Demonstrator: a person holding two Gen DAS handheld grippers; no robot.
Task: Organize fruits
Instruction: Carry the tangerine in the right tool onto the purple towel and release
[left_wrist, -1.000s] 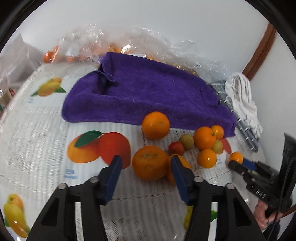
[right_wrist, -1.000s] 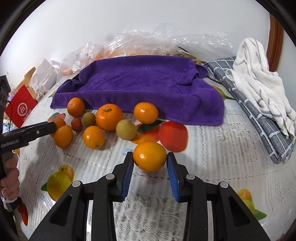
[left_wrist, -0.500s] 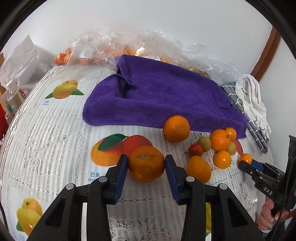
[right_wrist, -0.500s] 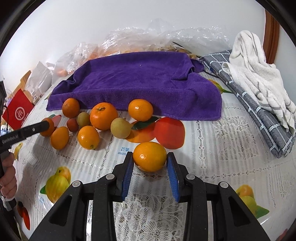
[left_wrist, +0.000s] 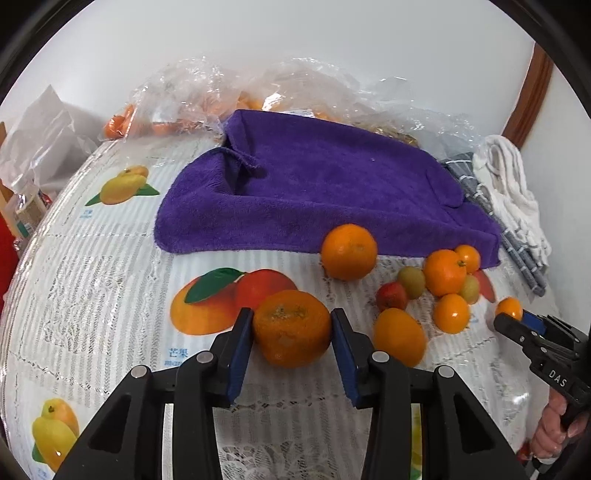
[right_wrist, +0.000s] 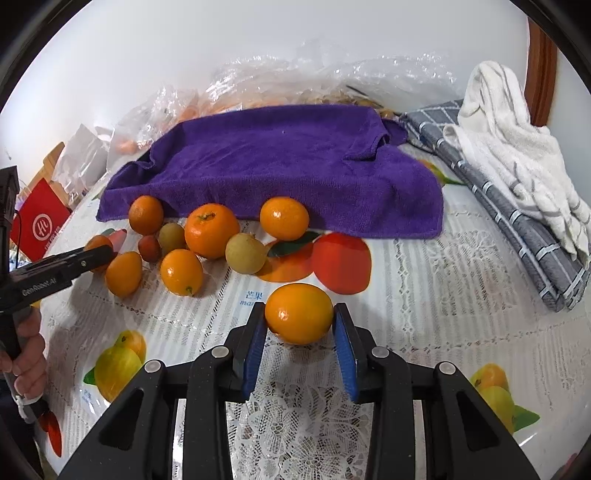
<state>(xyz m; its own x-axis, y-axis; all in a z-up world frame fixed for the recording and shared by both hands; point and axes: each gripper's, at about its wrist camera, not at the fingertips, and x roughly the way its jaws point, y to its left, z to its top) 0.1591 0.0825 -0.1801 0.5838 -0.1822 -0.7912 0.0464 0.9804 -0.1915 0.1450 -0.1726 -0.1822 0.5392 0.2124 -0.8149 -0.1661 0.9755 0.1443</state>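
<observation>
My left gripper (left_wrist: 291, 341) is shut on a big rough-skinned orange (left_wrist: 291, 326), held just above the tablecloth. My right gripper (right_wrist: 300, 319) is shut on a small smooth orange (right_wrist: 299, 313); in the left wrist view it shows at the right edge (left_wrist: 511, 319). A purple towel (left_wrist: 314, 192) lies spread at the back, also in the right wrist view (right_wrist: 280, 166). In front of it lies a cluster of loose fruit: a round orange (left_wrist: 349, 252), a small red fruit (left_wrist: 391, 295), greenish fruits (left_wrist: 412, 282) and several small oranges (right_wrist: 212, 230).
The table wears a white lace cloth with printed fruit pictures (left_wrist: 229, 301). Crumpled clear plastic bags with oranges (left_wrist: 207, 92) lie behind the towel. A grey checked cloth and a white towel (right_wrist: 517, 158) lie at the right. A red box (right_wrist: 38, 225) stands at the left.
My left gripper closed on the big rough orange and drew it left, away from the cluster. My right gripper kept hold of the small orange and moved little.
</observation>
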